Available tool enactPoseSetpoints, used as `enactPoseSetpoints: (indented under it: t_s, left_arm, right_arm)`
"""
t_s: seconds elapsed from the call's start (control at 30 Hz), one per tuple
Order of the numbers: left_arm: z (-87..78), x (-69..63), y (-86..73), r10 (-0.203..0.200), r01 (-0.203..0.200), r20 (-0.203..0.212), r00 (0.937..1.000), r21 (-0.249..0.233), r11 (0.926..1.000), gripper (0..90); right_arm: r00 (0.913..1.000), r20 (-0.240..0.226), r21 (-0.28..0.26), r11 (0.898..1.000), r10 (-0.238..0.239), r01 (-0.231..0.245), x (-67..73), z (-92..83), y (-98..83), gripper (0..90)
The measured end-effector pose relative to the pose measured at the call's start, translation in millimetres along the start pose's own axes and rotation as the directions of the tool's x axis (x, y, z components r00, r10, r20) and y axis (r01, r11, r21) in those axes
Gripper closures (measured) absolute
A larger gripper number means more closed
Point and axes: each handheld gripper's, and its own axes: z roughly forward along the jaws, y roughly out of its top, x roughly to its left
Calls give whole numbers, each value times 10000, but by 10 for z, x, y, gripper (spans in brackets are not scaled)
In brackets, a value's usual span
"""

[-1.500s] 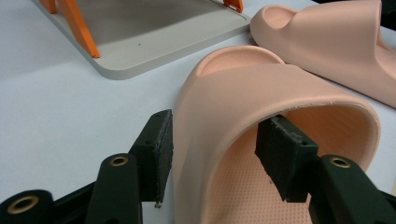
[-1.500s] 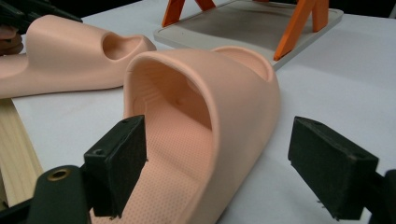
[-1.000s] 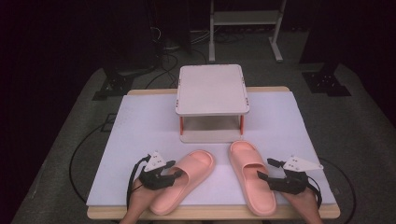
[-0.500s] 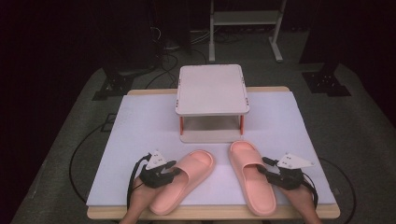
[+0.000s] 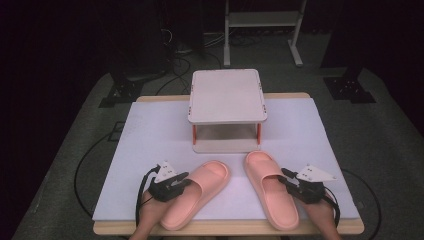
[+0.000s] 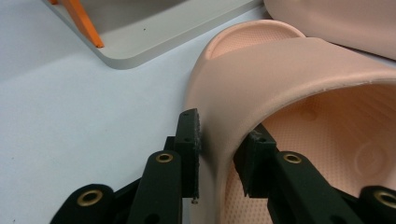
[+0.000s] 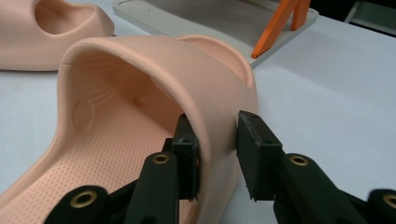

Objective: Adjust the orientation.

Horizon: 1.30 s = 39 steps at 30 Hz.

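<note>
A: Now, your left gripper (image 5: pixel 181 181) sits at the outer side of the left slipper (image 5: pixel 196 194). In the left gripper view one jaw is outside the strap wall and the other inside it, both pads against the pink foam. They have just been closing, and they pinch that wall.

B: And my right one?

A: Much the same, mirrored. Your right gripper (image 5: pixel 286 176) is at the outer side of the right slipper (image 5: pixel 270 188); in the right gripper view the strap's side wall (image 7: pixel 217 135) stands between the jaws, which have just been closing and now clamp it. Both slippers lie flat, soles down, toes pointing away from you, close together at the toes and wider apart at the heels.

B: What are they lying on?

A: On a white sheet (image 5: pixel 145 140) that covers a wooden table (image 5: pixel 230 229). Around the table you have grey floor and a dark room, with black cables (image 5: pixel 85 160) trailing on the floor.

B: Anything in my way?

A: Just beyond the toes stands a small two-tier shoe rack (image 5: pixel 227 95), beige shelves on orange posts, its lower shelf near the slippers' tips. Farther back there is a white metal stand (image 5: pixel 262 20) on the floor.
</note>
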Motion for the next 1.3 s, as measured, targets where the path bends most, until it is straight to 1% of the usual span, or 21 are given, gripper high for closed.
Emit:
enactPoseSetpoints:
  t_s: [0.13, 0.2, 0.3, 0.43, 0.57, 0.63, 0.77, 0.87, 0.9, 1.1, 1.17, 1.23, 1.3]
  left_arm:
    - [-4, -6, -2, 40, -40, -74, 10000, -5, 10000, 751]
    - [-4, -7, -6, 46, -46, -18, 10000, -9, 10000, 770]
    - [-6, -14, -7, 80, -80, -43, 10000, -24, 10000, 775]
    - [-12, -13, -9, 64, -64, -55, 10000, -33, 10000, 784]
    - [-34, -7, -19, -100, 101, 90, 9999, -128, 9999, 808]
    - [-47, -8, -17, -75, 76, 58, 10000, -139, 9999, 810]
    - [-64, 3, -20, -224, 226, 107, 9997, -253, 9994, 818]
    - [-90, 16, -18, -265, 269, 102, 9996, -343, 9991, 819]
    - [-100, 18, -19, -350, 354, 116, 9993, -391, 9986, 819]
    - [-165, 56, -8, -606, 612, 114, 9981, -733, 9954, 820]
    - [-183, 58, 4, -545, 549, 72, 9985, -789, 9954, 819]
    - [-195, 54, 14, -607, 614, 108, 9981, -873, 9943, 819]
    - [-211, 57, 25, -558, 566, 105, 9984, -908, 9943, 819]
  right_arm:
    - [9996, 274, 15, 10000, -23, 22, 3, -5, -3, 742]
    - [9991, 418, 33, 10000, -11, 10, 1, -9, -7, 767]
    - [9983, 587, 24, 10000, 61, -63, -15, -20, -12, 792]
    - [9982, 526, 23, 9996, 295, -296, -44, -40, -24, 809]
    - [9979, 471, 46, 9990, 453, -455, -65, -56, -27, 819]
    - [9975, 408, 57, 9983, 572, -574, -69, -62, -30, 821]
    - [9976, 354, 74, 9982, 598, -601, -63, -75, -28, 828]
    - [9974, 388, 40, 9981, 613, -615, -63, -93, -20, 828]
    - [9972, 407, 1, 9980, 625, -625, -68, -100, -19, 827]
    - [9954, 398, -146, 9962, 867, -862, -87, -151, -11, 829]
    - [9956, 358, -235, 9960, 868, -860, -83, -169, 2, 829]
    - [9953, 328, -288, 9955, 914, -904, -74, -180, 10, 829]
    - [9954, 277, -279, 9955, 914, -907, -67, -189, 18, 828]
